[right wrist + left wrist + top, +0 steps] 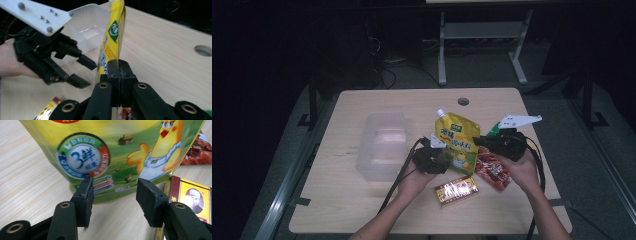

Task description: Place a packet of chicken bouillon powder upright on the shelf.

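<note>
Yellow pouch point(457, 142) upright, spout up, pinched edge-on in right tongs point(119, 72).

The yellow spouted pouch point(457, 142) with a cartoon chick stands upright on the table, spout up.

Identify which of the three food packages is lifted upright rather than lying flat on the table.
The yellow spouted pouch, pinched by the right gripper. The red snack packet and the red-and-gold box lie flat.
</note>
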Demonstrator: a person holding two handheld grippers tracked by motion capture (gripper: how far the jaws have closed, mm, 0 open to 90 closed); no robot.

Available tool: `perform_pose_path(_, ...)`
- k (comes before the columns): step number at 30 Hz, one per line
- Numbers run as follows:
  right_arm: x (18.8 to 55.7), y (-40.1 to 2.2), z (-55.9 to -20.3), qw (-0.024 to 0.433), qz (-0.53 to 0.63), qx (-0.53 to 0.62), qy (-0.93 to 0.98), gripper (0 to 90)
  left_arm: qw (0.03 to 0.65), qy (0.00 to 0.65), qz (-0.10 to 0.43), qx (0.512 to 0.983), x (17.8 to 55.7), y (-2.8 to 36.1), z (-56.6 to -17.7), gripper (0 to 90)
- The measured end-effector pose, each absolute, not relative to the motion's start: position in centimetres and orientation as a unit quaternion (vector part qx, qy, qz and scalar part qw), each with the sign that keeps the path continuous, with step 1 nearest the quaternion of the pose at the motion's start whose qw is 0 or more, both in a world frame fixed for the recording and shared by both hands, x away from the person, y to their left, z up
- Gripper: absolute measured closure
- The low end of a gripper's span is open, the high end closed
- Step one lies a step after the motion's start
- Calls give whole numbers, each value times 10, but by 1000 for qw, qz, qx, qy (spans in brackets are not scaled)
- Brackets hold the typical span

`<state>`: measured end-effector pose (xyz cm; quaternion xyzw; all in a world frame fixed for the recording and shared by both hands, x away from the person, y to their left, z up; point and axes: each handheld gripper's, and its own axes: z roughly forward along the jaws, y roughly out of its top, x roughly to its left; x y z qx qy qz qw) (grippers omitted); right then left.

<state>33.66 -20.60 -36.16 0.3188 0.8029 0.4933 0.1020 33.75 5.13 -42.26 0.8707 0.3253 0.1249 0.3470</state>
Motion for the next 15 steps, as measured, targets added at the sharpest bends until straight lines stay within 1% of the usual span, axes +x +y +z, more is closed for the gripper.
perform_pose_path(1, 337, -206, -363, 94, 493, 316, 805, 868, 349, 328, 122, 870, 338, 51, -423, 475)
perform_pose_path(2, 339, -203, -368, 82, 484, 311, 814, 824, 352, 331, 121, 867, 338, 50, -424, 478)
perform_pose_path(3, 339, -203, -368, 82, 484, 311, 814, 824, 352, 331, 121, 867, 338, 50, -424, 478)
perform_pose_path(4, 343, -200, -373, 68, 480, 313, 817, 795, 351, 329, 119, 868, 338, 50, -424, 481)
perform_pose_path(7, 348, -190, -380, 62, 469, 314, 823, 732, 350, 327, 119, 870, 340, 51, -425, 487)
perform_pose_path(10, 352, -183, -385, 59, 460, 317, 827, 722, 350, 326, 121, 870, 341, 51, -426, 494)
perform_pose_path(12, 354, -177, -389, 59, 457, 325, 826, 695, 349, 325, 120, 871, 342, 51, -426, 495)
perform_pose_path(13, 357, -170, -392, 58, 447, 335, 827, 710, 349, 324, 120, 871, 342, 51, -426, 495)
perform_pose_path(15, 357, -166, -393, 67, 438, 339, 830, 775, 348, 322, 121, 872, 341, 52, -426, 495)
